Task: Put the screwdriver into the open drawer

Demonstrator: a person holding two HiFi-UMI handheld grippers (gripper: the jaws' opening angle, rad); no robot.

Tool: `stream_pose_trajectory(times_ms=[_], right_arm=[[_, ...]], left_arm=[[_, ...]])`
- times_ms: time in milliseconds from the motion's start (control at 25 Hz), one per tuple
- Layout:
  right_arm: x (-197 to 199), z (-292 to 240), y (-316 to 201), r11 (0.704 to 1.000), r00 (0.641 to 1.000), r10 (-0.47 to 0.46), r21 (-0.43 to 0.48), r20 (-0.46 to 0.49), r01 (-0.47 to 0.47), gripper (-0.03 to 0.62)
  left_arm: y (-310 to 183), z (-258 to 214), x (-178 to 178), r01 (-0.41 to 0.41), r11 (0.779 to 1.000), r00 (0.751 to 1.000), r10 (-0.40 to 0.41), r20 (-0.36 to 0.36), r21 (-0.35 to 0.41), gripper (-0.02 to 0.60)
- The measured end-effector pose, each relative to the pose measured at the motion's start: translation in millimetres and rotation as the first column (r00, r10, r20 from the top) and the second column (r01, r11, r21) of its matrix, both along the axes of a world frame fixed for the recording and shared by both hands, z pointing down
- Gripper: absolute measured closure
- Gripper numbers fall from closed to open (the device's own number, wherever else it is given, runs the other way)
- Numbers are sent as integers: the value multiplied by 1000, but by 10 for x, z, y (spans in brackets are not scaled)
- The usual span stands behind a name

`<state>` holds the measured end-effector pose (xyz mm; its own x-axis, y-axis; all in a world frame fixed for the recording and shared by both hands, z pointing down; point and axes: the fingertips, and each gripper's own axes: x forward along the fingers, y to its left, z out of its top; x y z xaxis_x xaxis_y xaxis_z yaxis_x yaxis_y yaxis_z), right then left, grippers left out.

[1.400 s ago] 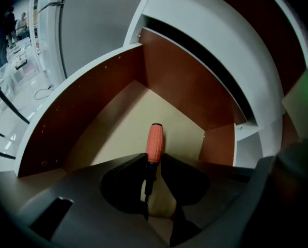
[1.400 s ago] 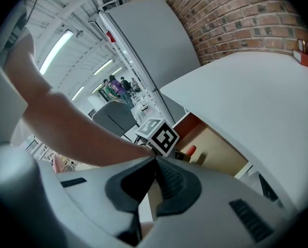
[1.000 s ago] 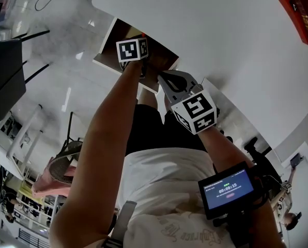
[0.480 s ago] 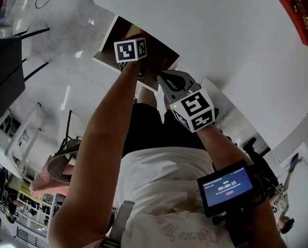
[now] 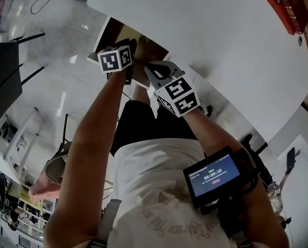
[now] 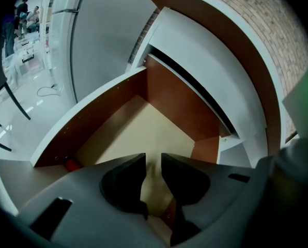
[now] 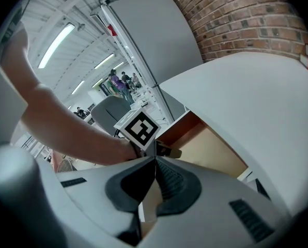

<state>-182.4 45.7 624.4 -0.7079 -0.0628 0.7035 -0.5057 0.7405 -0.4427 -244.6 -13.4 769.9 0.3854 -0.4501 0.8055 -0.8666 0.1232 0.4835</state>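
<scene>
Left claw [image 6: 153, 159], just narrowed but spread and empty, over the wood-lined drawer [image 6: 174, 97]; right claw [image 7: 155, 160] pressed together.

In drawer [image 6: 138, 128] corner, small red thing [image 6: 71, 164] mostly hidden behind left tool [image 6: 153, 158], identity unclear

Drawer [image 6: 143, 128] floor mostly bare; red object [image 6: 71, 164] by left wall; tabletop [image 5: 211, 45] overhangs rear
</scene>
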Motion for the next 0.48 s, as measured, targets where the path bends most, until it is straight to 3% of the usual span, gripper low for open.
stream_pose_trajectory(times_ms=[480], right_arm=[[-2, -269, -100, 999, 1000, 14, 45, -2, -14, 572]], left_arm=[[208, -715, -23, 12, 996, 1000, -9, -30, 93, 533]])
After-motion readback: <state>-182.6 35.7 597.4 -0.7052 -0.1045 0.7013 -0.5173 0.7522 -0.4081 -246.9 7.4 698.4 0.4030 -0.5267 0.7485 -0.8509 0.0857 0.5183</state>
